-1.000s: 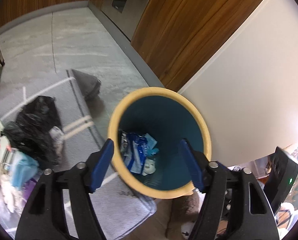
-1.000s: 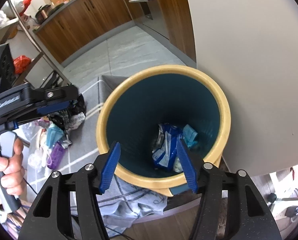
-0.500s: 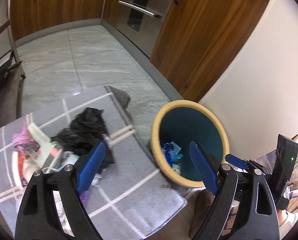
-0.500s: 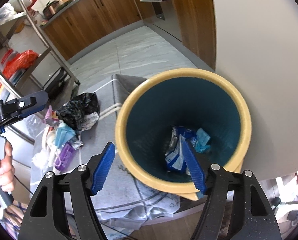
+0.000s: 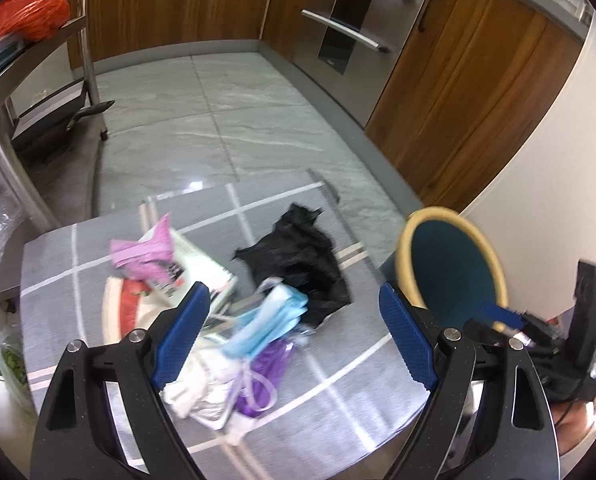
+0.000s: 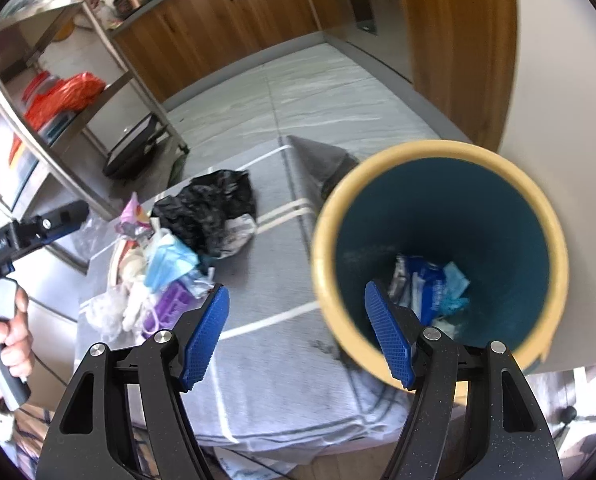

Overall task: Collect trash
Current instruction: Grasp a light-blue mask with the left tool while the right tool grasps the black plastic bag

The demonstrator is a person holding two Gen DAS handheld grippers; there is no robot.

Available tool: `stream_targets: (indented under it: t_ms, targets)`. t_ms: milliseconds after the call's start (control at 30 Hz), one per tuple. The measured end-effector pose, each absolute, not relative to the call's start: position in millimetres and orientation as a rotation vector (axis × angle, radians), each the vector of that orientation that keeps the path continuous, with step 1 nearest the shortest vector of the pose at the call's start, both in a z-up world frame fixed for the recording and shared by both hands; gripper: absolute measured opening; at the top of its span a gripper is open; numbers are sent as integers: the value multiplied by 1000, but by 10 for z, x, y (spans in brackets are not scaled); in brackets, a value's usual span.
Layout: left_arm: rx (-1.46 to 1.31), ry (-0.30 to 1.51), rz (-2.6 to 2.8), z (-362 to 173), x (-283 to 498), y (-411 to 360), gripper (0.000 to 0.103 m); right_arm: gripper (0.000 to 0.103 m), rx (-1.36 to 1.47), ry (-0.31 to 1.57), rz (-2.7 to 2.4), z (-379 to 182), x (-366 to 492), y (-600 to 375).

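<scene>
The left gripper's (image 5: pixel 293 334) blue fingers (image 5: pixel 179 334) stand spread wide with nothing between them, having just been opening, and they hang over the trash pile (image 5: pixel 233 320) on the grey mat (image 5: pixel 338 380). The right gripper's (image 6: pixel 298 334) fingers (image 6: pixel 205 336) are likewise released and empty, also freshly widened, over the mat's right edge beside the bin (image 6: pixel 438 264). The pile lies toward the mat's left side: a black bag (image 5: pixel 302 256) nearest the bin, blue masks (image 5: pixel 269 322) touching its near edge, a purple piece (image 5: pixel 261 376) and white crumpled stuff (image 5: pixel 201 384) nearer the camera, a pink wrapper (image 5: pixel 145 252) on a white booklet (image 5: pixel 201 268) farther left (the whole heap is motion-blurred). The bin, yellow-rimmed and teal inside, stands off the mat's right edge against the wall and holds blue wrappers (image 6: pixel 430 284) at its bottom. In the right view a hand (image 6: pixel 5 336) grips the left gripper's handle.
</scene>
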State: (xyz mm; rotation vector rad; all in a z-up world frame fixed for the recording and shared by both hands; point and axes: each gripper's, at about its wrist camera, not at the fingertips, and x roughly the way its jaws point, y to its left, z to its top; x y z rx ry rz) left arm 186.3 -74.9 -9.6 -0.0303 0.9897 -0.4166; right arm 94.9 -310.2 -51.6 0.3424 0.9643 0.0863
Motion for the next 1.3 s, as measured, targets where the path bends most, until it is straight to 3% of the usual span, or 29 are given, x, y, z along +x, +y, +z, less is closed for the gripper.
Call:
stream_targets:
  t_ms: [333, 567, 667, 733, 833, 1300]
  targets:
    - [94, 1069, -450, -674, 1863, -759, 62, 72, 338, 994, 125, -591, 1108, -2761]
    - [140, 1114, -463, -953, 1973, -980, 57, 72, 347, 1005, 119, -623, 1145, -2746]
    - [144, 1131, -462, -1025, 1995, -1010, 46, 72, 351, 1010, 114, -640, 1153, -2762]
    - [145, 1160, -459, -1064, 2000, -1004, 18, 71, 353, 1015, 111, -658, 1162, -2765]
    - [125, 1177, -442, -1041, 1983, -932, 8, 71, 353, 1020, 113, -681, 1183, -2747]
    - [-20, 1118, -479, -405, 1803, -632, 6, 72, 362, 1022, 131, -809, 1494, -2579]
